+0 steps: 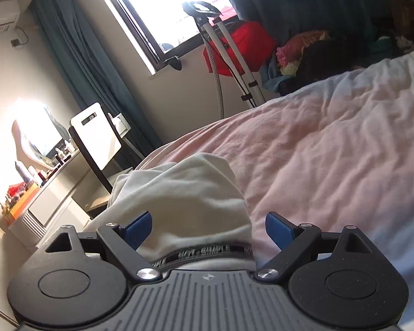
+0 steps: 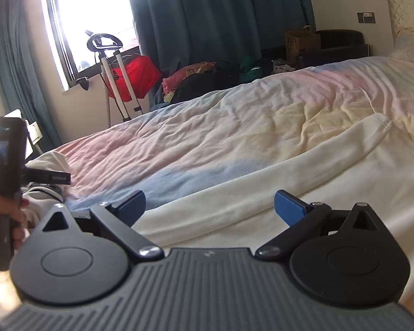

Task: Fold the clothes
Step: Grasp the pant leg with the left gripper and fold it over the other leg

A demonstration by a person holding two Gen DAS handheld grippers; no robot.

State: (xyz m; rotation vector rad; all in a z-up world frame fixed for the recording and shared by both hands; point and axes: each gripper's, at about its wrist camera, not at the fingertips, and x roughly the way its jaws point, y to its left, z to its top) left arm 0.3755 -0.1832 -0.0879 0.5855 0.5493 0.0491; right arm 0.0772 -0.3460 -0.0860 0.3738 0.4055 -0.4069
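Both grippers' jaws spread wide over cream garment point(image 2: 262, 193) on pastel duvet point(image 2: 207, 127) (teal curtains point(image 2: 212, 19) behind).

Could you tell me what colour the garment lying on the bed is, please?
Cream white; the garment shows best in the right wrist view.
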